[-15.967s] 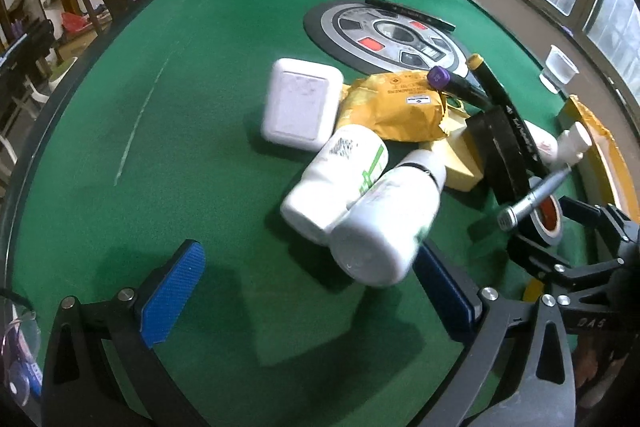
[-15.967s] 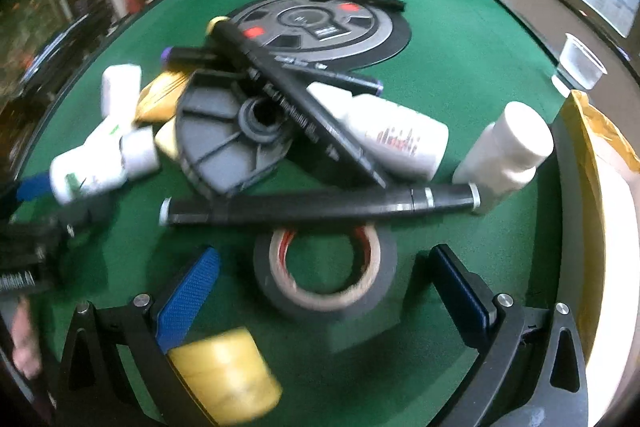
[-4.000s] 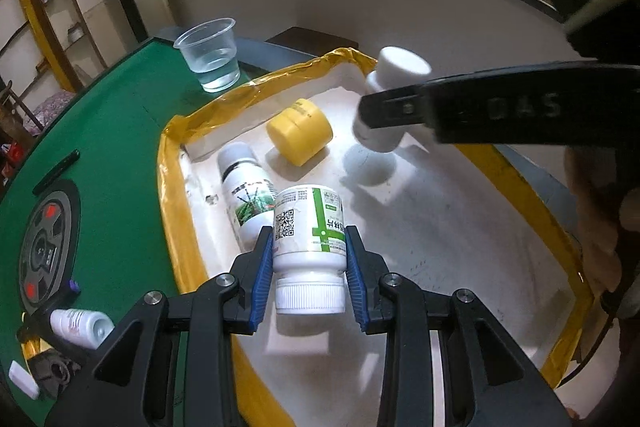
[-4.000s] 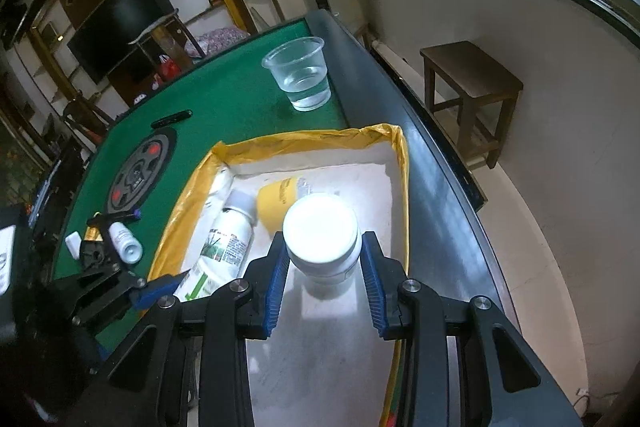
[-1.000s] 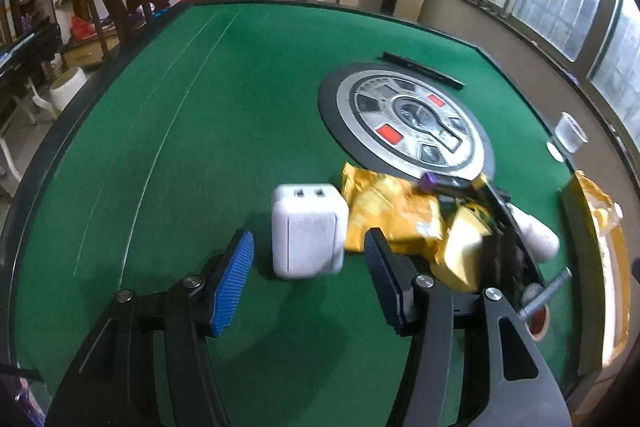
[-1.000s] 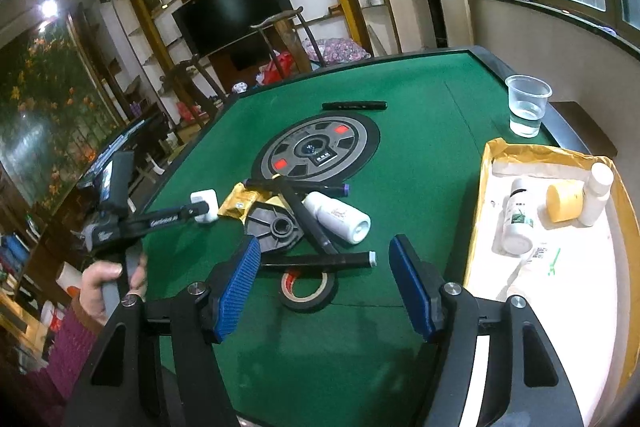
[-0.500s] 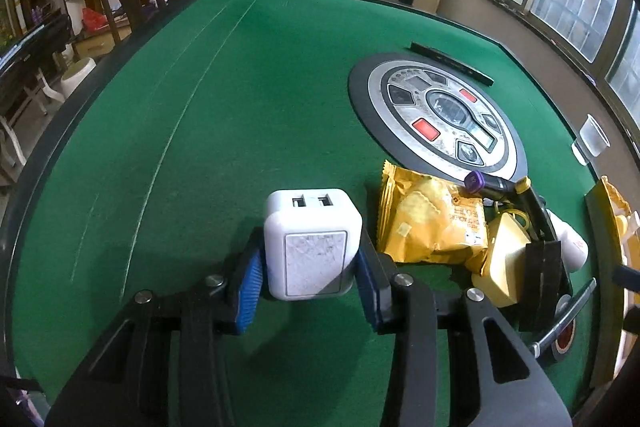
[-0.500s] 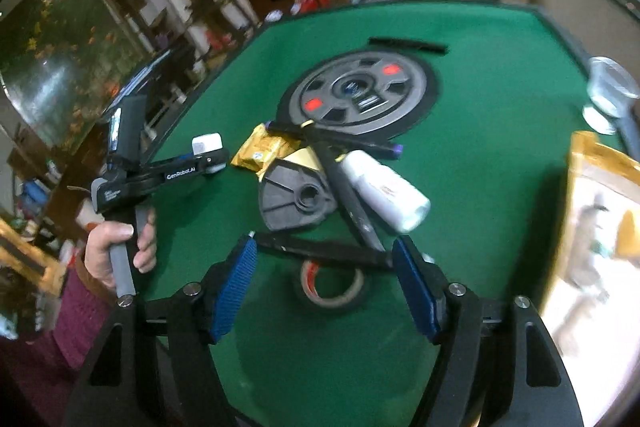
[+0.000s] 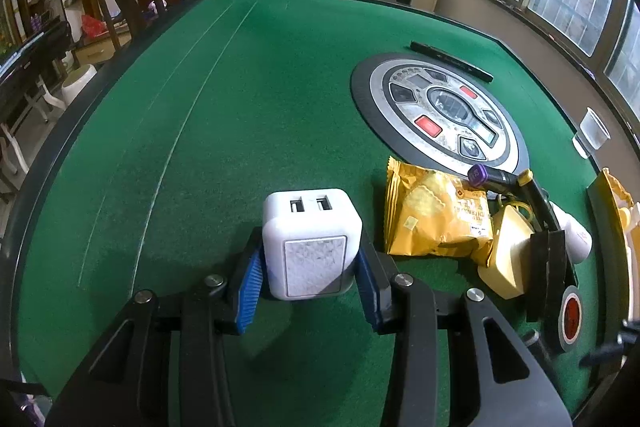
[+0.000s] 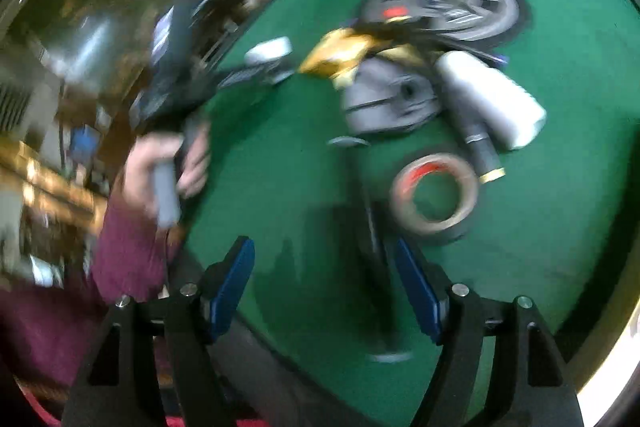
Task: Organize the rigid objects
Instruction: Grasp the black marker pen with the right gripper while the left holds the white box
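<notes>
Since a second ago the left gripper (image 9: 308,279) clamped onto the white charger (image 9: 311,243), now pinched between its pads. Right gripper (image 10: 326,287) is opening, nothing gripped, a dark marker (image 10: 370,223) lying between its jaws. Only that blurry view shows the person's hand (image 10: 168,163); the yellow-lined tray (image 9: 616,195) peeks in on the left's, contents unclear.

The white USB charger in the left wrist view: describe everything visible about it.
The white USB charger is a rounded plastic cube with two USB ports on its far face and a mottled grey-white panel facing the camera. It sits square between the left gripper's blue pads, which press its two sides, over the green felt table. The yellow snack packet lies apart on its right.
</notes>
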A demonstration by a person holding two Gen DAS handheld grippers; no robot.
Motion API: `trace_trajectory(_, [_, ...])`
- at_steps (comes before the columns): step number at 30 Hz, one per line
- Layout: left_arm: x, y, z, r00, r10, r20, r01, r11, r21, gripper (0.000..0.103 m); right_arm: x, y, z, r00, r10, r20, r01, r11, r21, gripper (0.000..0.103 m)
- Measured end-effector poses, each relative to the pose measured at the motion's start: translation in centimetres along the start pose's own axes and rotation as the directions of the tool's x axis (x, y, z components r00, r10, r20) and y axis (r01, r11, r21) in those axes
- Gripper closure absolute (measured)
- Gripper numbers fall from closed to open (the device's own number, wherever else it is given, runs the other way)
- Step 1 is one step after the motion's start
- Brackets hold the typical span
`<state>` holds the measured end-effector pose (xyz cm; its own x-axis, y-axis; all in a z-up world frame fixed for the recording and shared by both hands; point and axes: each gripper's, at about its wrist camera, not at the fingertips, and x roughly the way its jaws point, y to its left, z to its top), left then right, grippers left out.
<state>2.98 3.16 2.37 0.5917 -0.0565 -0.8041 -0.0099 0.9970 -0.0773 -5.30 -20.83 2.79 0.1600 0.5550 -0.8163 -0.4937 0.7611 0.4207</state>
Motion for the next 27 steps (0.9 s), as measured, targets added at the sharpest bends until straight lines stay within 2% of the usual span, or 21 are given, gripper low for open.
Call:
trace_trajectory(2, [0.0, 0.0, 0.0, 1.0, 0.0, 0.0, 0.0, 1.0, 0.001, 0.063, 0.4, 2.1, -0.7, 0.998, -0.067, 0.006, 0.067, 0.995, -0.079, 0.035])
trace_trajectory(4, [0.0, 0.0, -0.1, 1.0, 0.001, 0.001, -0.001, 1.0, 0.003, 0.063, 0.9, 3.2, -0.9, 0.995, -0.097, 0.013, 0.098, 0.988, -0.115, 0.035])
trace_trajectory(9, [-0.1, -0.2, -0.1, 1.0, 0.008, 0.006, -0.008, 1.0, 0.013, 0.063, 2.4, 4.7, -1.2, 0.981, -0.191, 0.016, 0.192, 0.976, -0.106, 0.036])
trace_trajectory(13, [-0.1, -0.3, -0.2, 1.0, 0.015, 0.01, -0.015, 1.0, 0.02, 0.063, 3.9, 6.0, -1.0, 0.979, -0.203, 0.032, 0.205, 0.974, -0.1, 0.038])
trace_trajectory(16, [-0.1, -0.3, -0.2, 1.0, 0.018, 0.009, -0.018, 1.0, 0.023, 0.063, 5.7, 7.4, -0.9, 0.964, -0.262, 0.043, 0.266, 0.955, -0.134, 0.038])
trace_trajectory(17, [-0.1, -0.3, -0.1, 1.0, 0.017, 0.008, -0.017, 1.0, 0.022, 0.063, 6.2, 7.7, -0.9, 0.965, -0.26, 0.039, 0.263, 0.955, -0.137, 0.04])
trace_trajectory(18, [-0.1, -0.3, -0.1, 1.0, 0.016, 0.008, -0.016, 1.0, 0.022, 0.063, 6.8, 8.1, -1.0, 0.964, -0.264, 0.032, 0.266, 0.953, -0.142, 0.046])
trace_trajectory(19, [-0.1, -0.3, -0.1, 1.0, 0.016, 0.008, -0.016, 1.0, 0.022, 0.063, 7.1, 8.6, -1.0, 0.948, -0.312, 0.058, 0.317, 0.935, -0.161, 0.065])
trace_trajectory(20, [-0.1, -0.2, -0.1, 1.0, 0.014, 0.007, -0.014, 1.0, 0.019, 0.063, 7.3, 9.0, -1.1, 0.927, -0.367, 0.072, 0.374, 0.91, -0.177, 0.073])
trace_trajectory(21, [-0.1, -0.2, -0.1, 1.0, 0.012, 0.006, -0.012, 1.0, 0.017, 0.063, 7.2, 9.2, -1.2, 0.916, -0.39, 0.09, 0.4, 0.897, -0.19, 0.084])
trace_trajectory(23, [-0.1, -0.2, -0.1, 1.0, 0.01, 0.005, -0.01, 1.0, 0.016, 0.063, 6.6, 8.5, -1.1, 0.927, -0.367, 0.077, 0.375, 0.915, -0.153, 0.089])
trace_trajectory(27, [0.6, -0.2, -0.2, 0.999, 0.027, -0.027, -0.027, 0.999, 0.023, 0.064, 5.3, 6.7, -1.4, 0.914, -0.387, 0.12, 0.398, 0.913, -0.094, 0.09])
